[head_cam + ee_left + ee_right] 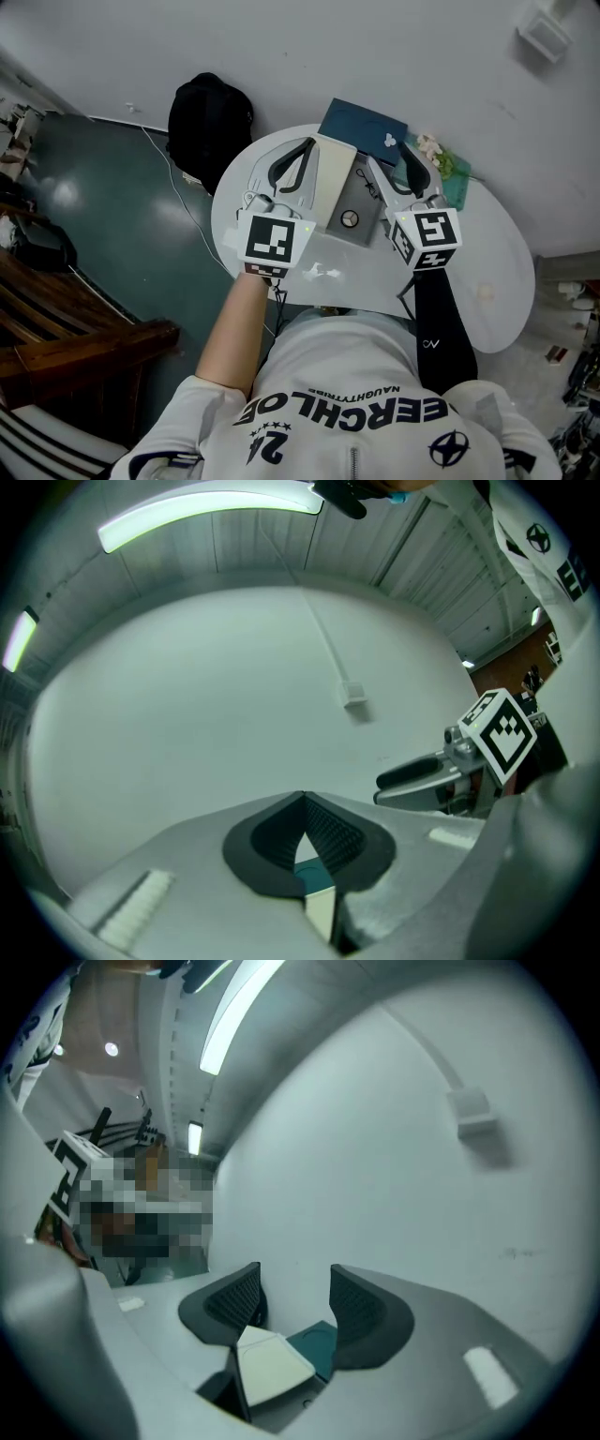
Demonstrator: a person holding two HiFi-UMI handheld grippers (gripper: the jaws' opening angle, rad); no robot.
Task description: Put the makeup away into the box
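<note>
Box [354,208] open on round white table [506,253], cream lid [333,178] raised; 1 small round item [349,218] on its grey floor

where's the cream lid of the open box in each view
head view: cream lid at centre, on the round white table.
left gripper view: thin sliver at bottom centre, under the left claw, whose tips meet.
right gripper view: bottom, left of centre, below the open right claw.
shared landmark: the teal box just beyond the lid.
</note>
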